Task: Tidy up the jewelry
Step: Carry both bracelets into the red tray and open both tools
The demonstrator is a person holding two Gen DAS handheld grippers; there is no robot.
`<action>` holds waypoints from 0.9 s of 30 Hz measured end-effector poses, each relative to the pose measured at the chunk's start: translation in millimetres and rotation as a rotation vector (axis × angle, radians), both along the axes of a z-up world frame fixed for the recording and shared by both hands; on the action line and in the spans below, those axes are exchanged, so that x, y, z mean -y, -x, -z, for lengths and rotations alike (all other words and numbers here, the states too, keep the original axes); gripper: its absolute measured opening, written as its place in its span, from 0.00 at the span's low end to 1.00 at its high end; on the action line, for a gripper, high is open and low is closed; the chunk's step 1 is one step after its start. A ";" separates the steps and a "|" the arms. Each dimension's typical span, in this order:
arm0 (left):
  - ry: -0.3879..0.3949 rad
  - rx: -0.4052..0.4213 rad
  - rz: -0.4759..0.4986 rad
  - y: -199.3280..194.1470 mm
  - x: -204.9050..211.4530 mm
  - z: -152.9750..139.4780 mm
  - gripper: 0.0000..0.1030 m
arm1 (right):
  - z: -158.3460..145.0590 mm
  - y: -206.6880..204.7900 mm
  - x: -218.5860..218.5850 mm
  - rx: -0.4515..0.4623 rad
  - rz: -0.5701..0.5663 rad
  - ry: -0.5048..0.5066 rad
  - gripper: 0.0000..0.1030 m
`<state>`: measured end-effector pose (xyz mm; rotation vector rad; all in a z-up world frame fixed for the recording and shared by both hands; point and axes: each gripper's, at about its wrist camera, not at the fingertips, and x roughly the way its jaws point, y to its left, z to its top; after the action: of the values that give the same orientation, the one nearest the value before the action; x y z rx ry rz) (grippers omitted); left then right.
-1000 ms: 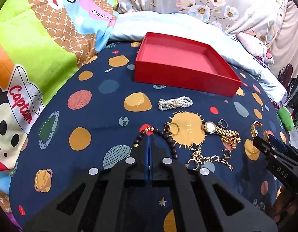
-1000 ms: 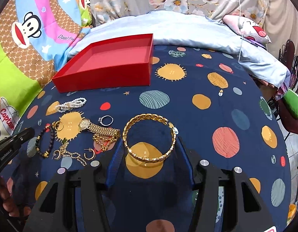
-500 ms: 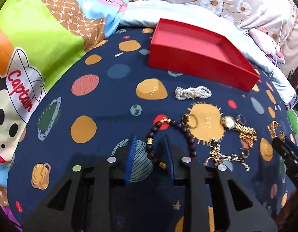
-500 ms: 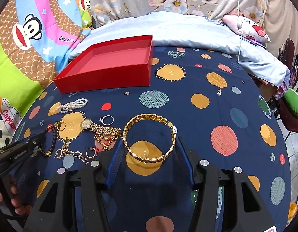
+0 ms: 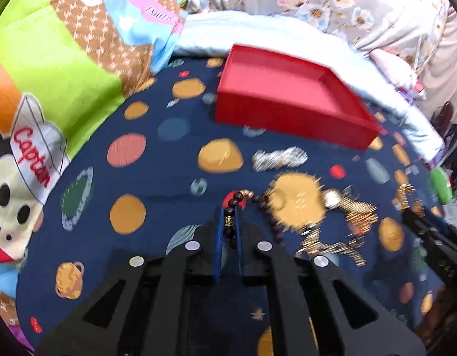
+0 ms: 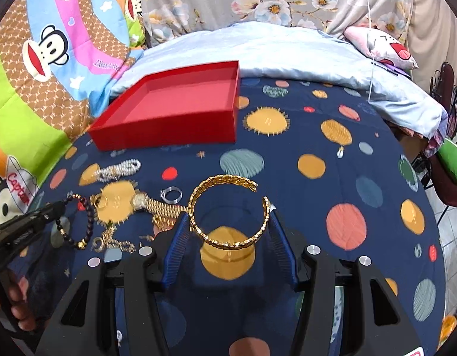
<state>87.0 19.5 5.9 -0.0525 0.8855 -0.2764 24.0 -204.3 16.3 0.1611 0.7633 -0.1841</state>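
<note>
A dark bead bracelet [image 5: 237, 197] with gold spacers lies on the navy planet-print cloth, and my left gripper [image 5: 229, 210] is shut on one side of its loop; the rest trails right. The right wrist view shows the same bracelet [image 6: 89, 219] at the left gripper's tip [image 6: 50, 210]. My right gripper [image 6: 229, 216] is shut on a wide gold cuff bangle [image 6: 225, 179], one blue pad against each side. The red open box [image 5: 287, 121] stands empty at the back, its front wall [image 6: 169, 136] facing me.
A pearl bracelet [image 6: 118, 170], gold watch [image 6: 151, 204], silver ring [image 6: 170, 194] and gold chain [image 6: 112, 240] lie between the grippers. Cartoon-print pillows rise at the left, a pale blue quilt behind the box. A hand [image 6: 14, 296] holds the left gripper.
The left gripper went from shut above the bead bracelet to open around its left side, then closed on the beads. The right gripper and bangle have stayed put.
</note>
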 end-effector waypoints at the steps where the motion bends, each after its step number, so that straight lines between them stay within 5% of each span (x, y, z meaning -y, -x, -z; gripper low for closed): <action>1: 0.015 0.011 0.010 0.0 -0.1 -8.9 0.06 | -4.6 -2.1 1.7 0.009 -0.007 -0.007 0.52; 7: 0.043 0.151 0.086 -12.3 10.3 -76.8 0.06 | -41.9 -36.4 9.5 0.084 -0.057 -0.008 0.52; 14: 0.067 0.256 0.149 -77.7 39.0 -133.1 0.06 | -74.6 -113.6 28.1 0.131 -0.103 -0.053 0.52; 27: 0.033 0.192 0.147 -223.3 92.3 -94.8 0.06 | -52.8 -249.3 43.1 0.018 -0.122 -0.116 0.52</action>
<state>310.3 -72.8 100.7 0.0086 0.6952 -0.4259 273.2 -247.4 69.1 0.2247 0.7640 -0.0225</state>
